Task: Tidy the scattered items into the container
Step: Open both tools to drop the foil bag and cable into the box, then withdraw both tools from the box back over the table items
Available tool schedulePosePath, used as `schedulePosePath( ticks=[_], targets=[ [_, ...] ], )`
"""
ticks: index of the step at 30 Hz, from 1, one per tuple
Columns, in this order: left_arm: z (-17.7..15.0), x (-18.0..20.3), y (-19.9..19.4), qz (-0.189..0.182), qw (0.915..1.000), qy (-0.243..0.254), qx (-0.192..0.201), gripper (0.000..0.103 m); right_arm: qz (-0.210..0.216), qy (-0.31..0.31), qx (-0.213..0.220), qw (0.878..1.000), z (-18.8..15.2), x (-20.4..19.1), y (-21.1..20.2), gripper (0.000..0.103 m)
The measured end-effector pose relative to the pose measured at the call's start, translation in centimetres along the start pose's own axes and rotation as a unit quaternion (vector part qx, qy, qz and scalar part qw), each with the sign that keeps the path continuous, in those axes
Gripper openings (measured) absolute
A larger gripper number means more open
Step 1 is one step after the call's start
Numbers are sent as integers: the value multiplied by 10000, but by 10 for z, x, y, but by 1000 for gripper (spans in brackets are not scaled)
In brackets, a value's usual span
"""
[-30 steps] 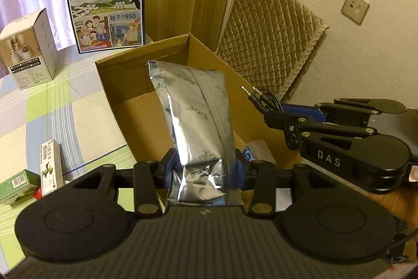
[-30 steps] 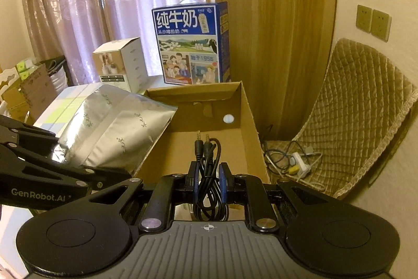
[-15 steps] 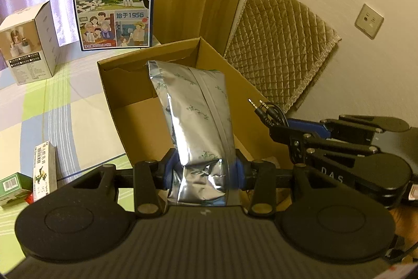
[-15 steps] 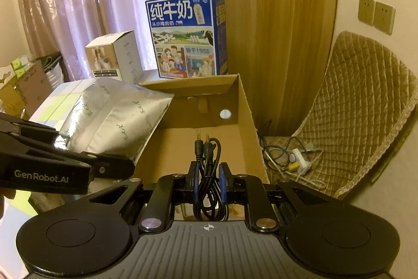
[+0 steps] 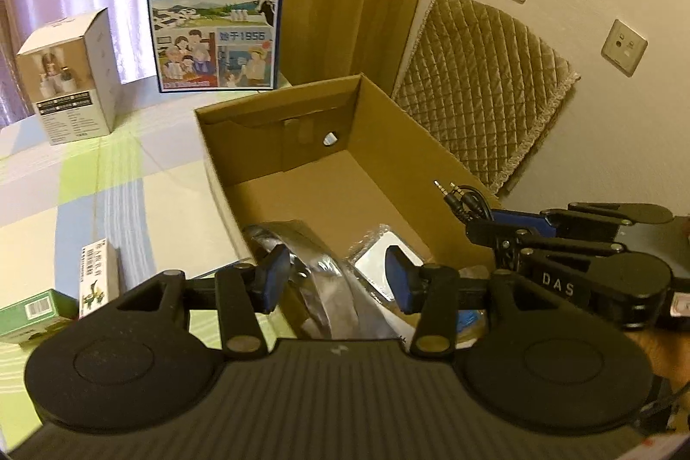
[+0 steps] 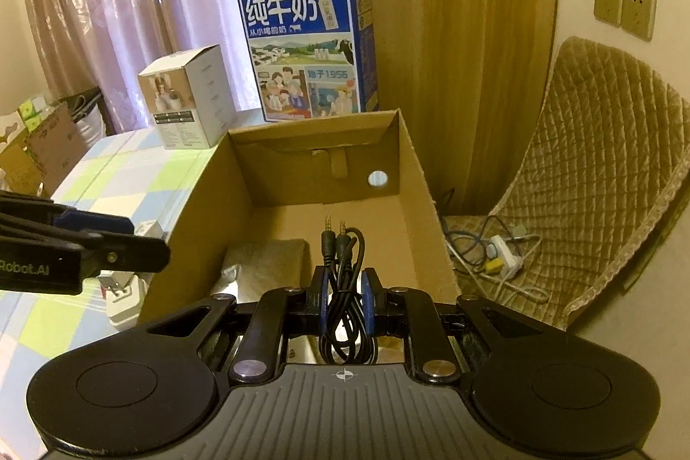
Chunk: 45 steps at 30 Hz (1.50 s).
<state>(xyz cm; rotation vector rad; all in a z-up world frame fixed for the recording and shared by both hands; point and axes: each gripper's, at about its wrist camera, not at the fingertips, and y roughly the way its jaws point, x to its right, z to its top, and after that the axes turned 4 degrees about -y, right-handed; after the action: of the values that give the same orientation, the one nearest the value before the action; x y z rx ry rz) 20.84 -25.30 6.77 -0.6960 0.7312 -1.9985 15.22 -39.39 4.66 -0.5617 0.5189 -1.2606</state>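
The left tongs (image 5: 336,279) are opening over the near end of the cardboard box (image 5: 388,123), their blue pads standing clear of the silver foil pouch (image 5: 319,266), which is lying inside the box against its near left wall; the spread jaws suggest a release meant to leave the pouch there. The pouch is looking curled, its long axis running roughly from 6 toward 12 o'clock in the left wrist view. The right tongs (image 6: 343,298) are clamping shut on a coiled black audio cable (image 6: 345,279), probably holding it above the box floor for dropping. The cable's long axis is pointing to 12 o'clock, both plugs leading. A green carton (image 5: 30,313) and a white carton (image 5: 97,270) are lying on the worktop (image 5: 129,201) at 9 o'clock.
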Motion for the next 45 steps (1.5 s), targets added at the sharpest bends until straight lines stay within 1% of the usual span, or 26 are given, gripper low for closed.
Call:
schedulePosePath(
  ticks=[4, 5, 6, 7, 8, 15, 19, 21, 24, 26, 27, 29, 30, 32, 33, 34, 35, 37, 38, 45],
  targets=[
    [-3, -10, -7, 41, 9999, -92, 26, 44, 146, 89, 72, 9998, 3, -3, 1, 13],
    [-4, -12, -9, 50, 9999, -108, 26, 44, 158, 123, 104, 9997, 4, -3, 1, 18],
    [-5, -14, -10, 56, 9999, -122, 19, 45, 129, 158, 127, 9997, 5, -3, 1, 26],
    [-6, -16, -11, 60, 9999, -137, 11, 46, 122, 182, 150, 9996, 5, -3, 0, 42],
    [-7, -18, -12, 69, 9999, -149, 8, 47, 125, 195, 184, 9996, 5, -3, -1, 48],
    [-19, -35, -25, 202, 9996, -210, 49, 51, 61, 190, 163, 9997, 0, -8, -11, 51],
    [-29, -47, -37, 334, 9991, -241, 40, 53, 92, 103, 108, 9998, -4, -19, -19, 56],
    [-35, -54, -43, 400, 9988, -269, 38, 58, 109, 62, 80, 9999, -6, -27, -23, 60],
    [-44, -63, -55, 488, 9983, -313, 24, 59, 160, -16, 43, 9999, -9, -41, -29, 67],
    [-51, -66, -62, 533, 9981, -323, 23, 61, 182, -77, 49, 9998, -11, -51, -34, 74],
    [-53, -68, -66, 554, 9979, -333, 28, 62, 207, -107, 57, 9997, -12, -56, -36, 75],
    [-59, -73, -76, 596, 9975, -366, 66, 69, 257, -170, 71, 9995, -14, -66, -41, 81],
    [-62, -75, -81, 619, 9973, -383, 90, 70, 275, -201, 80, 9994, -15, -71, -43, 83],
    [-67, -80, -91, 666, 9969, -413, 119, 73, 314, -252, 104, 9991, -17, -81, -48, 91],
    [-71, -83, -96, 694, 9966, -424, 132, 75, 337, -277, 117, 9990, -17, -86, -50, 93],
    [-74, -86, -102, 736, 9962, -432, 159, 83, 372, -311, 136, 9987, -18, -91, -53, 96],
    [-79, -91, -109, 786, 9958, -438, 194, 86, 417, -351, 153, 9984, -20, -97, -55, 98],
    [-88, -101, -120, 869, 9949, -473, 209, 88, 504, -441, 158, 9976, -22, -109, -58, 101],
    [-93, -107, -125, 921, 9942, -508, 205, 91, 544, -483, 167, 9972, -22, -116, -59, 101],
    [-128, -153, -156, 1348, 9881, -729, 118, 97, 917, -720, 163, 9930, -27, -163, -59, 101]
  ],
)
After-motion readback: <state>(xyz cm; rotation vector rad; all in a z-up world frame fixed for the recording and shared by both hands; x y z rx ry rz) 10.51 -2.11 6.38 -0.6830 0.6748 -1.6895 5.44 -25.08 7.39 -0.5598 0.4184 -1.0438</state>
